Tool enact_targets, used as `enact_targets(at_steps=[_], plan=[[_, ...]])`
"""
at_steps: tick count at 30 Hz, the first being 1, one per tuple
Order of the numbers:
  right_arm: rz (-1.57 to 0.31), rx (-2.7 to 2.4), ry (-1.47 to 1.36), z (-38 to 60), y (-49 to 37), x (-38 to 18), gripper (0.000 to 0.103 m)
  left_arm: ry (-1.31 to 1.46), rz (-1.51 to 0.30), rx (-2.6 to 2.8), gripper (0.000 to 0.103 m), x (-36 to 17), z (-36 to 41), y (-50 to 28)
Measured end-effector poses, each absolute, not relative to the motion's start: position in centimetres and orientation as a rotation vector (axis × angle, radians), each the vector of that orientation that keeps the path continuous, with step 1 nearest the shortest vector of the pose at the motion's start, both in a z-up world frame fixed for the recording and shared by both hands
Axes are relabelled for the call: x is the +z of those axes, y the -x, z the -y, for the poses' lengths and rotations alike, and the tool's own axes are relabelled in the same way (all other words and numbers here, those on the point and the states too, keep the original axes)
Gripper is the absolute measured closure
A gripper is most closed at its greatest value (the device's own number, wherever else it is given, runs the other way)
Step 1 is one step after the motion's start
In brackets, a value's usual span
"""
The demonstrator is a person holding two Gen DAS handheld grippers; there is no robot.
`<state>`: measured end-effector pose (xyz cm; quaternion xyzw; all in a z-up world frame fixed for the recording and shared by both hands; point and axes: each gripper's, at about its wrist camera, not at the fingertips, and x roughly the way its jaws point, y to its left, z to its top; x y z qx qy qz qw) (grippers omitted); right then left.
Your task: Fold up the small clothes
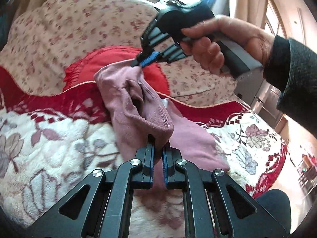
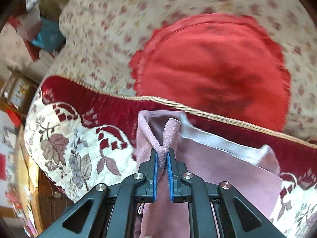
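Note:
A small dusty-pink garment (image 1: pixel 136 99) hangs lifted over a sofa seat, part of it still resting on the cushion (image 1: pixel 194 144). My left gripper (image 1: pixel 158 140) is shut on its near edge. My right gripper (image 1: pixel 138 63), held in a hand, is shut on the far edge of the same garment, up and beyond the left one. In the right wrist view the right gripper (image 2: pixel 162 150) pinches a bunched fold of the pink garment (image 2: pixel 218 170), whose pale inner lining (image 2: pixel 214 140) shows.
The sofa seat has a cream floral cover with dark red border (image 1: pixel 49 138). A round red cushion (image 2: pixel 214 65) leans on the floral backrest (image 1: pixel 79 25). Wooden furniture (image 2: pixel 43 194) stands left of the sofa. A window is behind.

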<state>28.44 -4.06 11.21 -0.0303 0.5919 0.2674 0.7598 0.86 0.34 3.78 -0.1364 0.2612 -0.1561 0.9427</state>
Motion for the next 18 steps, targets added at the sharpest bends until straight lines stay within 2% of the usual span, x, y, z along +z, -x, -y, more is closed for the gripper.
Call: enact_targets(at_steps=[10,18], plan=[[-1.252,0.542,-0.094,17.3,-29.9,10.2,0.095,0.234,-0.562,-0.446,0.097,5.0,9.1,-2.6],[-1.291,0.495,-0.140,24.9,-31.0,5.5,0.095,0.207,-0.657,-0.504,0.097,2.7,15.5,-4.6]])
